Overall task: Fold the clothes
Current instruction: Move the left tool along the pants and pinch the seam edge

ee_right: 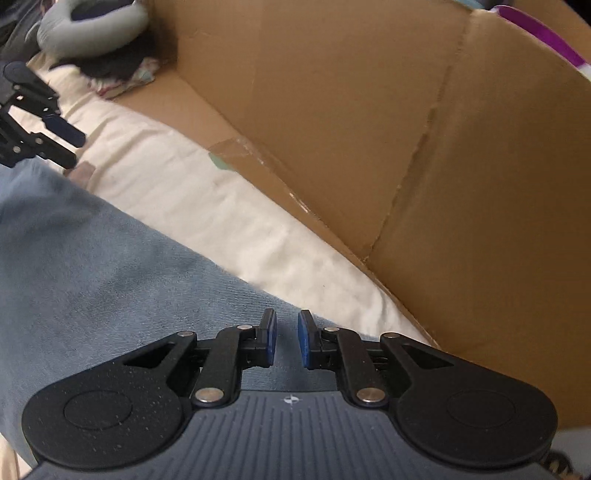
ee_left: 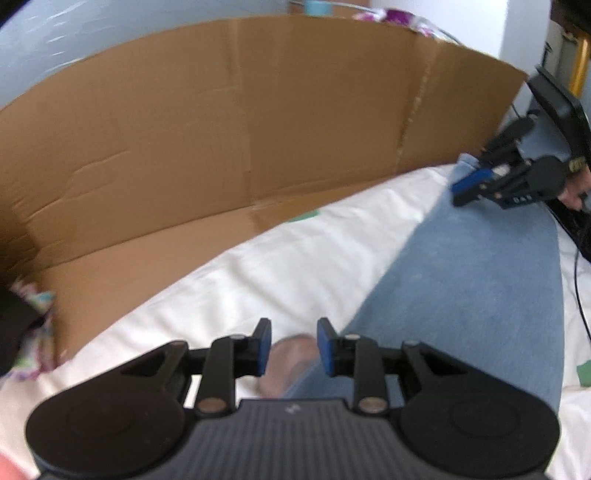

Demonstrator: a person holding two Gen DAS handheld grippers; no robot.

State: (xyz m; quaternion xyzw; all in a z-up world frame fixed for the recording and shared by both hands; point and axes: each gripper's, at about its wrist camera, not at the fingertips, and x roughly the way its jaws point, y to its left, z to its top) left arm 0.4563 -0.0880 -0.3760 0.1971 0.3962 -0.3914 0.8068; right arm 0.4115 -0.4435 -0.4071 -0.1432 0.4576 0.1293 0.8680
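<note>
A blue denim garment, the jeans (ee_left: 476, 280), lies spread flat on a cream sheet (ee_left: 258, 280), running as a long band from the near side toward the far right in the left wrist view. Behind the sheet, on the far side, a brown cardboard wall (ee_left: 240, 129) stands upright with its lower flap lying on the bed. The left gripper (ee_left: 294, 345) hangs above the near end of the jeans, its blue-padded jaws apart with nothing pinched between them; below the gap shows a pale, pinkish patch at the edge of the denim, too blurred to tell what it is. The right gripper (ee_right: 287, 339) hangs over the other end of the jeans, near the edge where denim meets sheet, its jaws parted by a narrow gap and free of the cloth. Each tool shows in the other's camera: the right one at the far right of the left view, just above the far end of the jeans, with a hand (ee_left: 574, 192) behind it; the left one at the far left of the right view, jaws apart. At the far left of the right view a grey neck pillow (ee_right: 88, 29) lies on dark, patterned cloth. A black cable (ee_left: 581, 295) runs over the sheet at the right.
</note>
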